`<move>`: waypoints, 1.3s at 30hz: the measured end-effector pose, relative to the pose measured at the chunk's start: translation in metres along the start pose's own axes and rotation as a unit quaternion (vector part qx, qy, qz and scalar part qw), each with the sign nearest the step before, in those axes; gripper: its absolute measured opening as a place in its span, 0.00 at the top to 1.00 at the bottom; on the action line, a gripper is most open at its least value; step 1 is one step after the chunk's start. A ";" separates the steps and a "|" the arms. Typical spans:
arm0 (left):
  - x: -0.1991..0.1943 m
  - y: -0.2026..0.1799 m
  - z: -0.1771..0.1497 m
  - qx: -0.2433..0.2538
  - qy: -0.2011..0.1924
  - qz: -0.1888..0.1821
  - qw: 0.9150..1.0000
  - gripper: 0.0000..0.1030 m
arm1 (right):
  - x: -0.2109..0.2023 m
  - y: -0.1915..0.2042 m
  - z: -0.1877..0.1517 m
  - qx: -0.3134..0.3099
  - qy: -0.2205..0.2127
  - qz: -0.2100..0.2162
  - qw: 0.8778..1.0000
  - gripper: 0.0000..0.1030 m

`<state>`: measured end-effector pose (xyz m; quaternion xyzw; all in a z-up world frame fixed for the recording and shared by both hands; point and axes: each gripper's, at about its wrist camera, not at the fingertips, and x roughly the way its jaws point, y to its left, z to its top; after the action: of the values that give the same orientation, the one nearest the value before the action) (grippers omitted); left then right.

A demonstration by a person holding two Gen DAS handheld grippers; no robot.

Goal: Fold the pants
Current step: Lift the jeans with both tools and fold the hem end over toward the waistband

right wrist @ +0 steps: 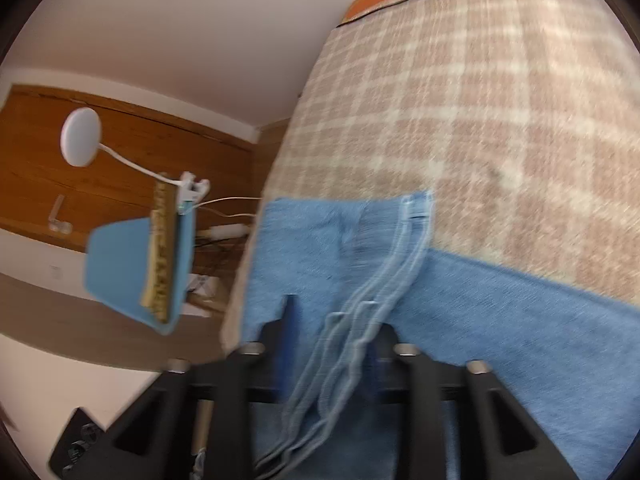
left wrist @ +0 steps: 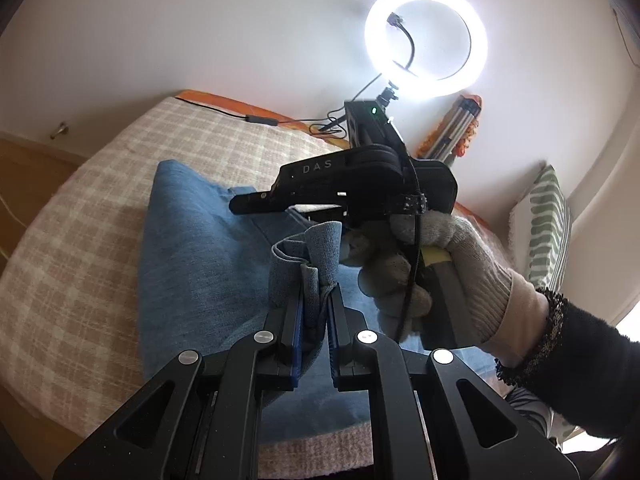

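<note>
The blue pants (left wrist: 208, 240) lie on the checked bed cover (left wrist: 80, 240). My left gripper (left wrist: 316, 300) is shut on a bunched hem of the pants (left wrist: 316, 256), lifted off the bed. The right gripper's black body (left wrist: 360, 184), held in a gloved hand (left wrist: 424, 264), is just beyond it; its fingertips are hidden there. In the blurred right wrist view, my right gripper (right wrist: 332, 320) is shut on stacked hem edges of the pants (right wrist: 360, 320), with the rest of the pants (right wrist: 520, 312) spread below on the bed cover (right wrist: 480, 100).
A lit ring light (left wrist: 426, 40) on a stand with cables stands at the bed's far edge. A green-striped pillow (left wrist: 548, 220) is at the right. Beside the bed stand a blue chair (right wrist: 132, 272), a white lamp (right wrist: 80, 142) and a wooden wall panel (right wrist: 120, 140).
</note>
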<state>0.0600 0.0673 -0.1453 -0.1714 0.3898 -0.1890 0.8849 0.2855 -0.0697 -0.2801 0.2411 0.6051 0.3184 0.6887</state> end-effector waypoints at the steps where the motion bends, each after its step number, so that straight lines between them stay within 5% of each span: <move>1: 0.001 -0.002 0.000 0.002 0.001 -0.001 1.000 0.92 | -0.003 0.005 -0.001 -0.013 -0.008 -0.007 1.000 0.87; 16: 0.033 -0.081 -0.006 0.071 0.035 -0.058 0.995 0.92 | -0.110 0.024 -0.022 -0.114 -0.110 -0.138 0.978 0.94; 39: 0.078 -0.196 -0.018 0.154 0.089 -0.139 0.974 0.92 | -0.258 -0.041 -0.088 -0.079 -0.192 -0.205 0.956 0.95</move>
<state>0.0555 -0.1427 -0.1165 -0.0679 0.4053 -0.3822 0.8277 0.1880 -0.2908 -0.1475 0.1132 0.4710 0.1648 0.8592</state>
